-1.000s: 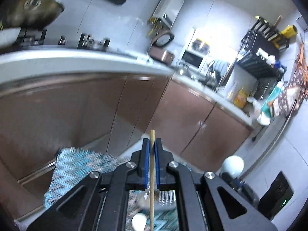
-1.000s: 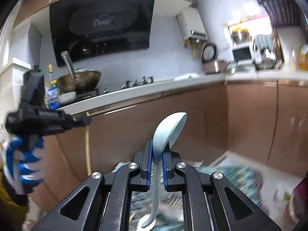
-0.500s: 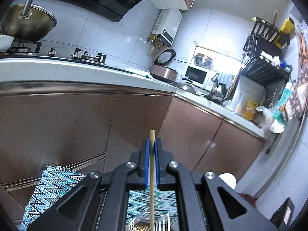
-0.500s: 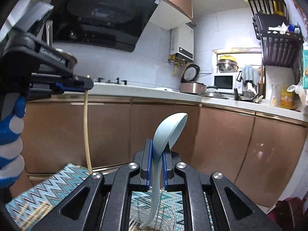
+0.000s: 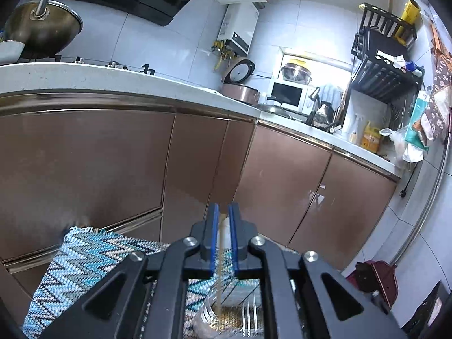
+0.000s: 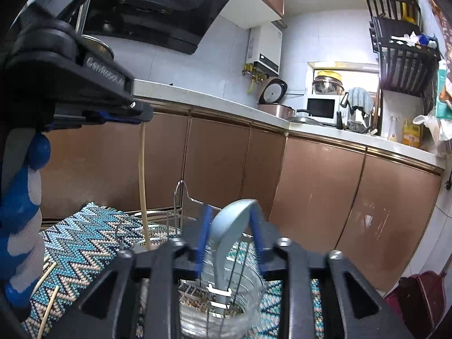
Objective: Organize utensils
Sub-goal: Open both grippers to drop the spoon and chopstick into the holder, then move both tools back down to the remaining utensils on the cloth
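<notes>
there were two grippers, three chopsticks (one upright at left center, two loose at lower left), one pale blue spoon, one clear cup, one wire rack, one zigzag mat.

- Wire rack is rising just behind the clear cup, blocking approach from the cabinet side.
- Left gripper is crowding the space above (chopstick hanging down).
- Zigzag mat is lying open leftward.

We lose the chopstick to blur between the fingers. The black frame hides the spoon handle's lower end, and we cannot tell where it rests
</notes>
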A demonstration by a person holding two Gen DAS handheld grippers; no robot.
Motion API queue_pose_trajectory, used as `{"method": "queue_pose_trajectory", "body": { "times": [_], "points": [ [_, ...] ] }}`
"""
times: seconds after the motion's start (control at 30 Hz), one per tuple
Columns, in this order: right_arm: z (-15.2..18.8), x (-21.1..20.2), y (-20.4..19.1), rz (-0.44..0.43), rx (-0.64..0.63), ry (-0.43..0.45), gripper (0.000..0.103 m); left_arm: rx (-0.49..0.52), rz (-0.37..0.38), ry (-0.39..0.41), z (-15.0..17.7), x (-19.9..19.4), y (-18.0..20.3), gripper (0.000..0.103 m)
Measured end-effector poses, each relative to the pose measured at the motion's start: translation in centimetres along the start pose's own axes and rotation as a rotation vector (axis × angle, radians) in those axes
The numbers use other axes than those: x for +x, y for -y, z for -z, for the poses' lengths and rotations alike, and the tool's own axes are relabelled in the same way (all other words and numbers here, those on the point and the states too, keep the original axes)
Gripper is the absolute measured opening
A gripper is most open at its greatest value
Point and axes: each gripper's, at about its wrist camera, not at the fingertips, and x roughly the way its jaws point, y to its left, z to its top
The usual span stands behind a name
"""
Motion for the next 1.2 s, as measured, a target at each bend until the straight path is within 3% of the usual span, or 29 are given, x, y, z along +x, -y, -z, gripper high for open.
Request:
{"method": "queue_pose_trajectory", "body": {
  "times": [0.13, 0.23, 0.3, 0.47, 0.77, 0.83, 1.07, 1.2],
  "points": [
    [-0.9, -2.3, 0.8, 0.014, 0.029, 0.023, 0.055, -0.004, -0.008, 0.005, -0.6, -2.2, -0.5, 0.028],
    [-1.9, -4.5, 1.5, 0.017, 0.051, 0.038, 0.067, 0.001, -0.02, 0.02, -1.2, -4.7, -1.0, 0.032],
    [-2.6, -6.4, 2.0, 0.003, 0.085, 0.032, 0.085, 0.003, -0.03, 0.03, -1.6, -6.6, -1.5, 0.033],
    [-3.9, -10.7, 2.9, -0.041, 0.154, 0.033, 0.102, 0.002, -0.051, 0.055, -2.4, -11.8, -2.9, 0.033],
    [-6.8, -19.2, 2.8, -0.065, 0.189, 0.103, 0.103, 0.05, -0.149, 0.108, -2.7, -21.4, -5.4, 0.041],
    [-7.4, -21.1, 2.8, -0.071, 0.2, 0.128, 0.103, 0.051, -0.17, 0.096, -2.5, -22.9, -6.1, 0.05],
    [-8.2, -25.0, 3.3, -0.136, 0.25, 0.174, 0.103, 0.033, -0.209, 0.058, -1.5, -28.2, -9.4, 0.051],
    [-7.3, -25.7, 3.1, -0.21, 0.303, 0.123, 0.103, 0.011, -0.213, 0.006, -0.5, -29.9, -11.0, 0.051]
  ]
}}
